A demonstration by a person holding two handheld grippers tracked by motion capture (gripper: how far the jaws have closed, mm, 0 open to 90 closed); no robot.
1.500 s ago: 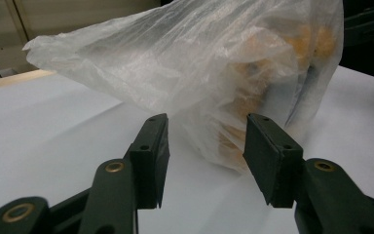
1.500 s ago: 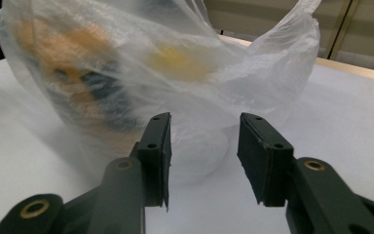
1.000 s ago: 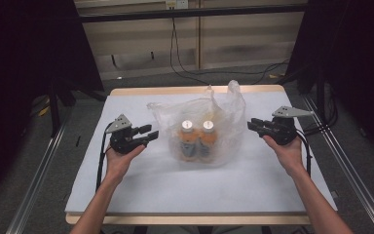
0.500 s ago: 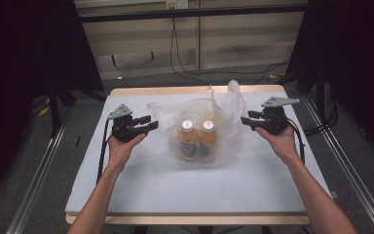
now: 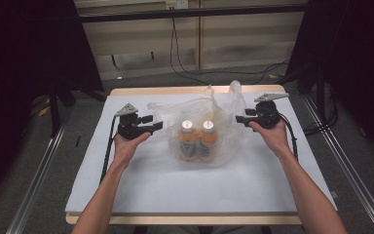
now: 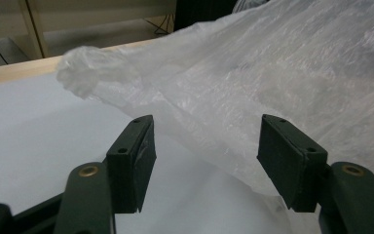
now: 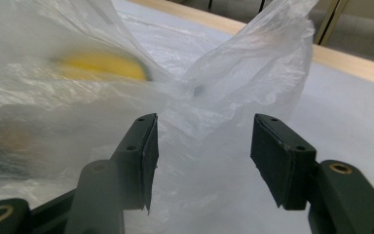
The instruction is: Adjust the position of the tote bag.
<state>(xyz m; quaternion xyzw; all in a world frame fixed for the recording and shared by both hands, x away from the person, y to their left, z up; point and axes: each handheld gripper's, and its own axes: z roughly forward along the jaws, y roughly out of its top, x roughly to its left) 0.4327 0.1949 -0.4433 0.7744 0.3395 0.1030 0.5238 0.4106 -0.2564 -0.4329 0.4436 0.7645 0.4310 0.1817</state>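
Observation:
A clear plastic bag (image 5: 209,129) lies on the white mat (image 5: 141,195) mid-table. Inside it stand two bottles (image 5: 197,139) with white caps and orange contents. My left gripper (image 5: 157,126) is just left of the bag, its jaws having just been opening. In the left gripper view its jaws (image 6: 207,131) stand open, and the bag's film (image 6: 272,83) reaches between them without the pads pressing it. My right gripper (image 5: 239,119) is at the bag's right edge, also just opening. Its jaws (image 7: 204,131) stand open around a raised bag handle (image 7: 253,63). Something yellow (image 7: 102,66) shows blurred through the film.
The mat covers a wooden table (image 5: 175,90) whose edge shows at the back. Metal rails (image 5: 39,185) run along both sides on the floor. Cables (image 5: 185,68) trail across the floor behind the table, and dark curtains hang left and right.
Both hands have moved inward and a little farther away, up to the bag's two sides. Both pairs of jaws stand wider apart than before.

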